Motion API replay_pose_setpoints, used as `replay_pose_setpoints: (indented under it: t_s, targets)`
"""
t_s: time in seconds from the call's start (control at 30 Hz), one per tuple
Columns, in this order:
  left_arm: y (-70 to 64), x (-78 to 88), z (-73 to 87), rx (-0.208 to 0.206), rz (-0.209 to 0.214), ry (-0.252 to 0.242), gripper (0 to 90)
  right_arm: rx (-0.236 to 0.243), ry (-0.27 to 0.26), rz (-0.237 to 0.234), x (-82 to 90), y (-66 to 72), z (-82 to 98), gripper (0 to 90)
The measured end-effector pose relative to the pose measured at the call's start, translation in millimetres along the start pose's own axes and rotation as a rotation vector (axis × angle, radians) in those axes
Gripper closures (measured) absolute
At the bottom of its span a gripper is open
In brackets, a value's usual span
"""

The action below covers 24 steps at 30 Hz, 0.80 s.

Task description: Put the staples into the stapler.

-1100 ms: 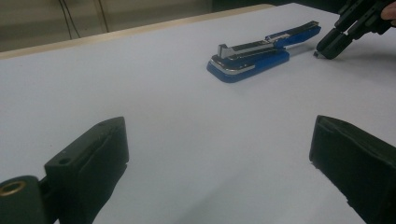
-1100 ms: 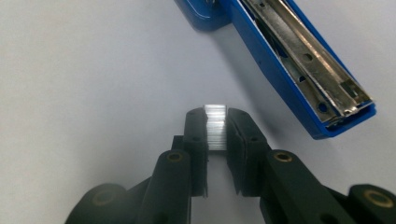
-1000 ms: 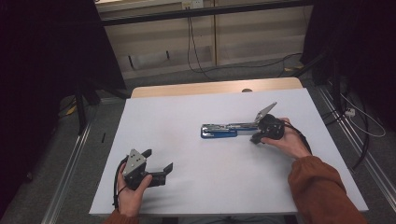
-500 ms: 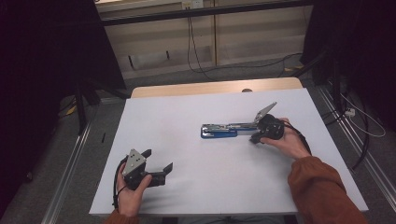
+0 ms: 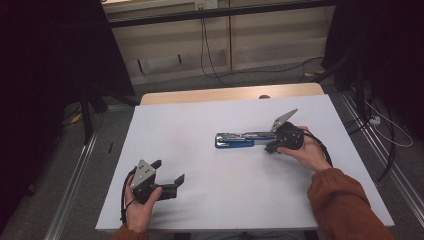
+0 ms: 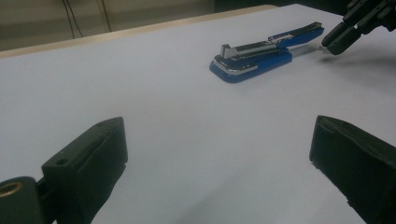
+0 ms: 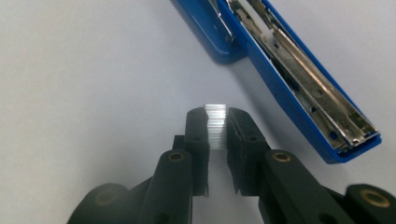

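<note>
A blue stapler (image 5: 240, 140) lies opened out flat near the middle of the white table (image 5: 210, 120), its metal staple channel (image 7: 303, 79) facing up. My right gripper (image 5: 274, 146) sits just right of the stapler's open end, shut on a silvery strip of staples (image 7: 216, 123) pinched between its jaws. From the left gripper view the stapler (image 6: 261, 51) lies far ahead, with the right gripper (image 6: 334, 42) at its far end. My left gripper (image 5: 167, 175) rests at the table's front left, open, with nothing between its fingers (image 6: 88, 158).
The table's wooden far edge (image 5: 225, 94) shows behind the white surface. Cables (image 5: 215, 60) run over the floor beyond it, and a metal rail (image 5: 75, 170) lines the left side. Dark curtains stand on both sides.
</note>
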<state>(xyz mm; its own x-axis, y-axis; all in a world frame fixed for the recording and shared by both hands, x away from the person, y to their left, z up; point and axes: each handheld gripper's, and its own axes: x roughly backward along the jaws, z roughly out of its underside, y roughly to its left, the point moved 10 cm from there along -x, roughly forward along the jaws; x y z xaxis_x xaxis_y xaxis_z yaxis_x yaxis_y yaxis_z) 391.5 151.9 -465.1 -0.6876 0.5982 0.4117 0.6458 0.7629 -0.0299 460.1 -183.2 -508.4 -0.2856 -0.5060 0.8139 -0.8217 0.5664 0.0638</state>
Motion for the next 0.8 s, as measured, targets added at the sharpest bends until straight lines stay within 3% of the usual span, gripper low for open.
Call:
replay_pose_setpoints:
  t_s: [0.27, 0.8]
  targets:
    - [-0.5, -0.5, 0.3, -0.001, 0.000, 0.003, 4.3, 0.014, -0.035, -0.006, 2.6, 6.0, -9.3, 79.0]
    - [-1.1, -1.9, 1.1, -0.009, 0.006, 0.010, 4.4, -0.007, -0.108, -0.037, 11.7, 14.4, -26.0, 79.0]
